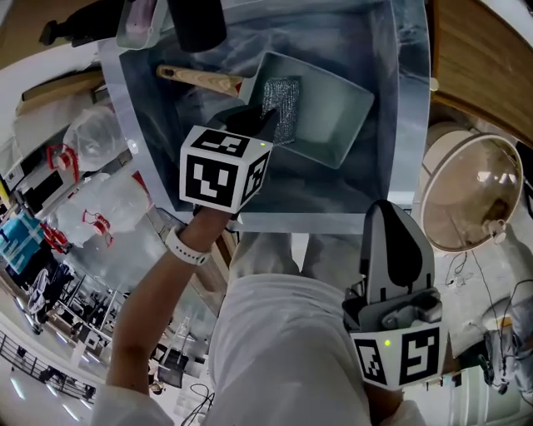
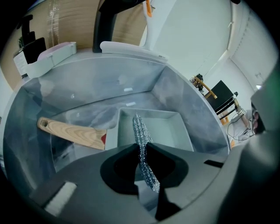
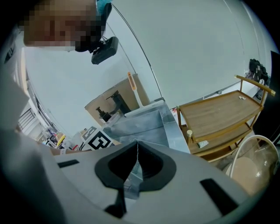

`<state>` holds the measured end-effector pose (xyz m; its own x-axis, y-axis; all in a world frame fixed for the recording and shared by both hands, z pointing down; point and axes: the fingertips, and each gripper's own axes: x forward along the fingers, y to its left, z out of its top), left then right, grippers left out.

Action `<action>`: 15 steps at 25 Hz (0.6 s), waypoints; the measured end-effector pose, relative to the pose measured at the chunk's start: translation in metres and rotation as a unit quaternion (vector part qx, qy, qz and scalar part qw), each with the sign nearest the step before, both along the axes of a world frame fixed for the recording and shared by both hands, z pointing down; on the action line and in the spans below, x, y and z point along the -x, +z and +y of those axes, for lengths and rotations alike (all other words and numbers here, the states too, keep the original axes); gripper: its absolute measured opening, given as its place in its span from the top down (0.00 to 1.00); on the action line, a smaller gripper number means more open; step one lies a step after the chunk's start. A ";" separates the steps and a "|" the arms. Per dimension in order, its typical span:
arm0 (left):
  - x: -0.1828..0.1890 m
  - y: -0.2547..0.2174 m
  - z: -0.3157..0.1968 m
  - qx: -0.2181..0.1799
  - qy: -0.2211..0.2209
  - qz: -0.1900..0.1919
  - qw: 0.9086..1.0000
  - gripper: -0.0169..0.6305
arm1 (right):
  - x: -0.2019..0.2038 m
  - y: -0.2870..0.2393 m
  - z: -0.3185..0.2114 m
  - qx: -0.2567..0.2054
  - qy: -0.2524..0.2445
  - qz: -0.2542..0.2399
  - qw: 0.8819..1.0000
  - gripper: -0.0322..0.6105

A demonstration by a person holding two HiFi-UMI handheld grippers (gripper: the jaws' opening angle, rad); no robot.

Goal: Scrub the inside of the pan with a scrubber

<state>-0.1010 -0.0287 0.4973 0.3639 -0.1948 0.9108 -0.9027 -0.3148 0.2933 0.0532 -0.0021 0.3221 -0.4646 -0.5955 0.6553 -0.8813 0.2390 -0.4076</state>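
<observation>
The steel sink (image 1: 408, 100) fills the top of the head view, set into a pale worktop (image 1: 50, 91). In the left gripper view a wooden panel (image 2: 70, 22) stands behind it and white walls close the room.

A black tap (image 1: 198, 21) rises at the sink's back edge. Clear plastic bags (image 1: 108, 191) with red print lie on the worktop to the left of the sink. To its right are a wooden shelf unit (image 3: 218, 116) and, nearer the person, a round white-rimmed thing (image 1: 475, 191) with a clear middle; what it is cannot be told. Cables lie on the floor below it.

The pan (image 1: 325, 116) is a pale rectangular one and lies on the sink's floor. Its long axis runs across the sink. Its wooden handle (image 1: 200, 79) points to the person's left and a little away, and the open side faces up.

The left gripper (image 1: 254, 123) reaches over the sink from the near side. Its fingers (image 2: 166, 157) are closed on the scrubber (image 1: 279, 100), a pad of silvery wire mesh. In the left gripper view the pad is held edge-on, with its long axis running forward from the fingers toward the pan. From the head view it sits over the pan's inside at the handle end. Whether it touches the pan's floor cannot be told.

The right gripper (image 1: 390, 212) is held back by the person's body, well apart from the sink. Its fingers meet tip to tip with nothing between them.
</observation>
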 end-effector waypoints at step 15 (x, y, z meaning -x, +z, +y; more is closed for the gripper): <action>0.041 -0.004 -0.018 -0.004 0.054 -0.059 0.997 0.88 | 0.003 -0.005 -0.004 -0.006 0.002 -0.007 1.000 0.94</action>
